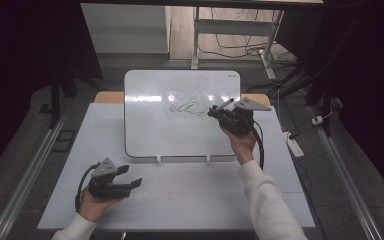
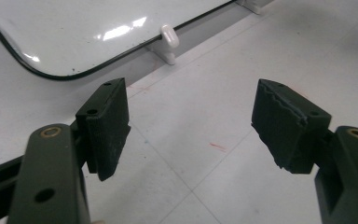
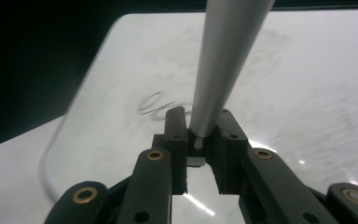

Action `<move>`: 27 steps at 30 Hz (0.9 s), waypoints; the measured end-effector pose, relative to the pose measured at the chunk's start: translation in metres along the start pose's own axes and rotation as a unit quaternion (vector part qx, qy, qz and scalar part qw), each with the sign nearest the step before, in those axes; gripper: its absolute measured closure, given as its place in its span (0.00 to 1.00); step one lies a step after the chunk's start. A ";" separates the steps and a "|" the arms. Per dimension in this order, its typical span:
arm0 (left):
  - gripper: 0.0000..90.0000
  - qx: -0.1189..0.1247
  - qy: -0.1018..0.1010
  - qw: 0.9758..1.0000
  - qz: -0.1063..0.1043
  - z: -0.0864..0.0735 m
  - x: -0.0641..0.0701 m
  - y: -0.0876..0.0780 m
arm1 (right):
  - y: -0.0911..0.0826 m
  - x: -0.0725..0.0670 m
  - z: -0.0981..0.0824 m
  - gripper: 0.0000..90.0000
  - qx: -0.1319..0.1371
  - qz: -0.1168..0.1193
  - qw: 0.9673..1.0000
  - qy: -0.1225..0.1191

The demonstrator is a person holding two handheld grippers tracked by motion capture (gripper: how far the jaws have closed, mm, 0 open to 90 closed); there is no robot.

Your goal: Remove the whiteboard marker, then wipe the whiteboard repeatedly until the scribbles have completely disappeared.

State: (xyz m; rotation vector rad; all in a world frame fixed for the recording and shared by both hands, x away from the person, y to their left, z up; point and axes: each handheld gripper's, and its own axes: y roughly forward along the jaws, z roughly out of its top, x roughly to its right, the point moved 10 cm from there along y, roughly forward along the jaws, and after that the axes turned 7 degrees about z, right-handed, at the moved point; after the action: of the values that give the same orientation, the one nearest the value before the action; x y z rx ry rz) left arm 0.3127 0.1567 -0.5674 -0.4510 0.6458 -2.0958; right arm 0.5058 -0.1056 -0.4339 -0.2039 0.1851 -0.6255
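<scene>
Clamping the marker [image 3: 223, 65] between its jaws, the right gripper [image 1: 230, 119] holds the tip at the whiteboard [image 1: 150, 125], just right of a looping scribble [image 1: 185, 107]. To write cleanly, the hand should press lightly and evenly, keeping the marker's tilt steady so that it does not twist in the grip. The left gripper [image 1: 125, 179] rests open and empty on the table [image 1: 280, 200], near the board's lower left corner.

white counter [image 1: 190, 200] on grey carpet floor [image 1: 25, 150], metal rails either side; white desk frame [image 1: 230, 30] behind with tangled cables [image 1: 240, 50], power strip [image 1: 295, 145] at right, dark surroundings, glare from overhead light
</scene>
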 end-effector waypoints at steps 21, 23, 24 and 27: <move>0.31 0.012 0.000 1.000 0.019 -0.001 -0.007 -0.001 | 0.039 0.028 -0.017 0.86 0.005 -0.024 1.000 0.004; 0.31 0.014 0.001 1.000 0.019 -0.001 -0.008 -0.001 | 0.040 0.022 -0.023 0.86 -0.001 -0.007 1.000 0.015; 0.31 0.014 0.000 1.000 0.019 -0.001 -0.008 -0.001 | 0.045 0.011 -0.030 0.86 -0.018 0.014 1.000 0.000; 0.31 0.013 -0.002 1.000 0.020 -0.001 -0.010 -0.001 | 0.048 0.000 -0.037 0.86 -0.045 0.023 0.998 -0.044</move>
State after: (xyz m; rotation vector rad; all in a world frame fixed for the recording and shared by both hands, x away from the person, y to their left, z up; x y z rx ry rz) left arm 0.3173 0.1654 -0.5686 -0.4240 0.6192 -2.0618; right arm 0.5241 -0.0723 -0.4813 -0.3131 0.1333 -0.5607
